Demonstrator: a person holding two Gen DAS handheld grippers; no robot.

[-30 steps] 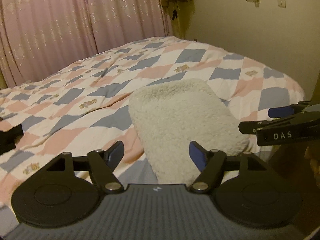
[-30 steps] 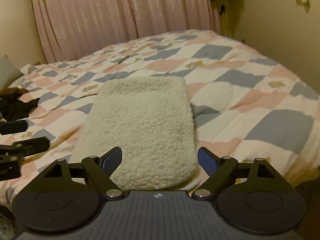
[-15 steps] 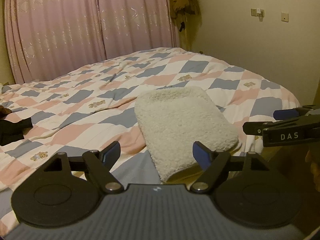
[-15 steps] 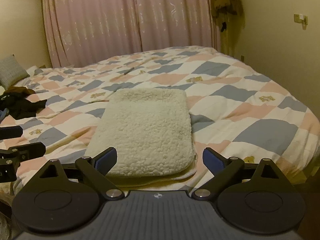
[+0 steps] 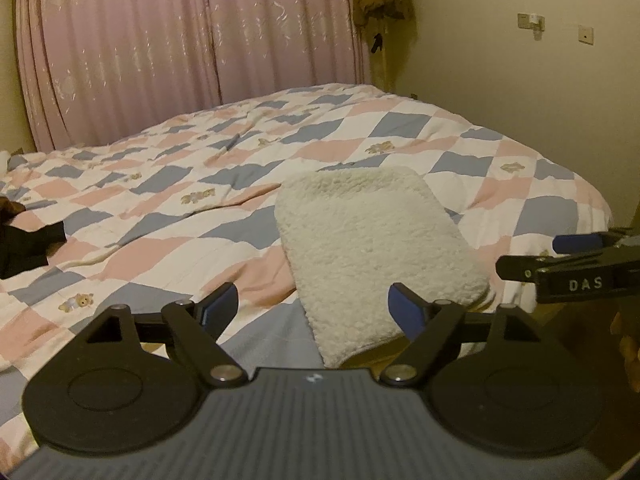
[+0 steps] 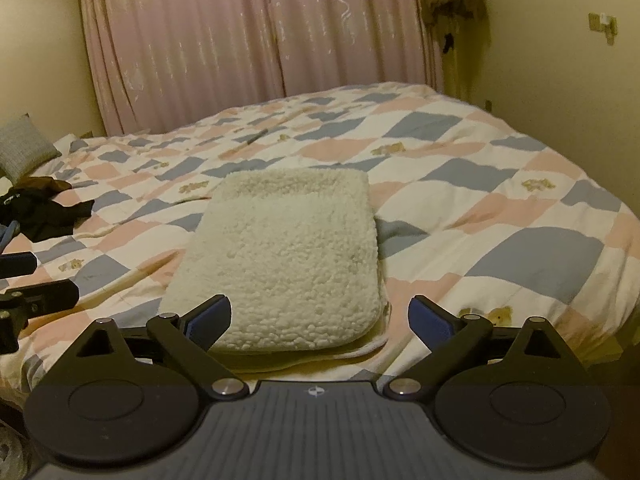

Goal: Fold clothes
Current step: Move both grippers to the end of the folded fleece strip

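A cream fleece garment [image 5: 372, 240] lies folded into a flat rectangle near the bed's front edge; it also shows in the right wrist view [image 6: 284, 256]. My left gripper [image 5: 314, 308] is open and empty, held back from the garment's near left corner. My right gripper [image 6: 320, 316] is open and empty, just short of the garment's near edge. The right gripper also shows at the right of the left wrist view [image 5: 576, 260]. The left gripper shows at the left edge of the right wrist view [image 6: 24, 280].
The bed has a pink, blue and white checked quilt [image 6: 500, 208]. Dark clothes [image 6: 44, 208] lie in a heap at its left side, also in the left wrist view [image 5: 24, 244]. A grey pillow [image 6: 22, 150] is far left. Pink curtains [image 5: 180, 40] hang behind.
Both grippers have drawn back and risen from the folded garment, which now looks smaller and farther. Both stay open. The garment has not moved.
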